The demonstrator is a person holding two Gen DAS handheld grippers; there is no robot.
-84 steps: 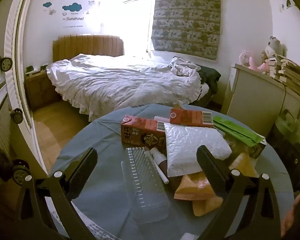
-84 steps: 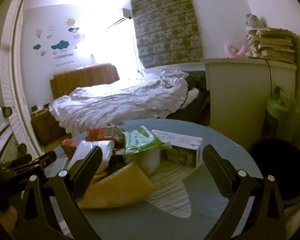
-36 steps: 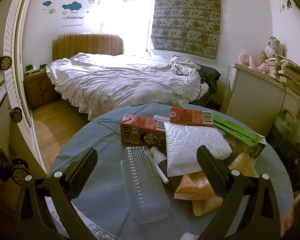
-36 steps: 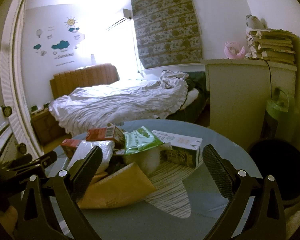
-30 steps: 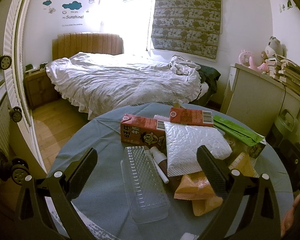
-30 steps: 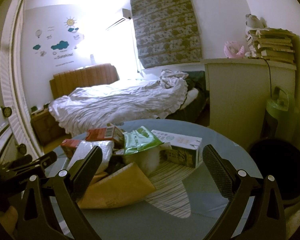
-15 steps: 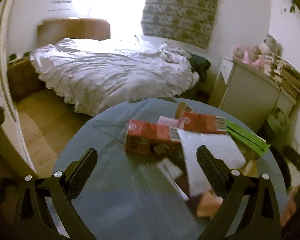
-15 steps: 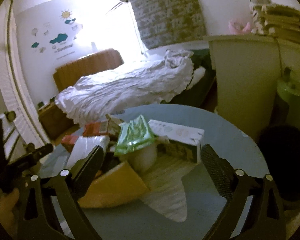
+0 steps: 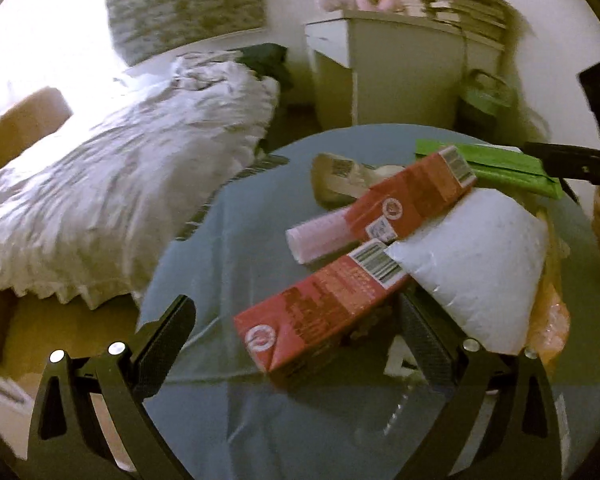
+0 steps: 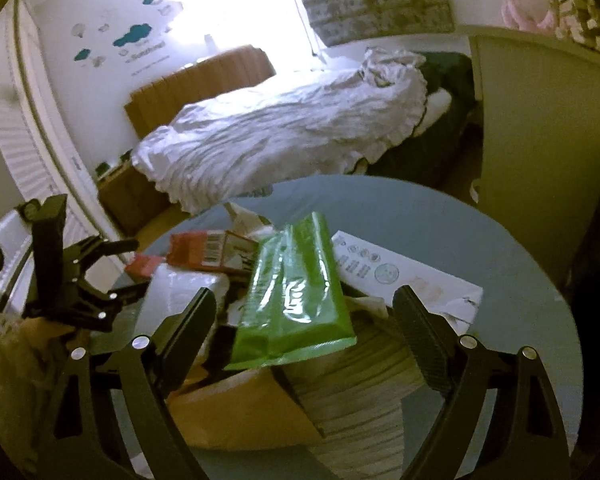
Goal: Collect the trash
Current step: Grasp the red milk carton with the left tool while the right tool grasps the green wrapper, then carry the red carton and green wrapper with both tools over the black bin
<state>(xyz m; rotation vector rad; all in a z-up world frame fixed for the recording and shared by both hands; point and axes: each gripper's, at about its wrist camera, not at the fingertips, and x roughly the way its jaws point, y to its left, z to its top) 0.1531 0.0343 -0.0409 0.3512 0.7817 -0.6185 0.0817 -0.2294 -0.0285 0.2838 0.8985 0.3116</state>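
Observation:
A heap of trash lies on a round table with a blue cloth [image 9: 220, 248]. In the left wrist view my left gripper [image 9: 296, 336] is open, and a red drink carton [image 9: 320, 316] lies between its fingers, untouched by the pads. Behind it are a second red carton [image 9: 412, 200], a white bubble mailer [image 9: 476, 264] and a green pouch [image 9: 488, 168]. My right gripper [image 10: 306, 320] hangs over the green pouch [image 10: 296, 292]. Its jaws are closing and stand wide of the pouch. A white box [image 10: 404, 276] and a brown envelope [image 10: 240, 412] lie around it.
A bed with white bedding [image 10: 284, 132] stands beyond the table. A pale cabinet [image 9: 400, 76] topped with books and soft toys is at the right, with a green container [image 9: 484, 100] beside it. The left gripper's body [image 10: 60, 272] shows at the left of the right wrist view.
Both grippers have tipped downward and moved in over the heap. The left one also rolled and swung right, so the red carton now lies between its fingers. The green pouch now lies between the right fingers.

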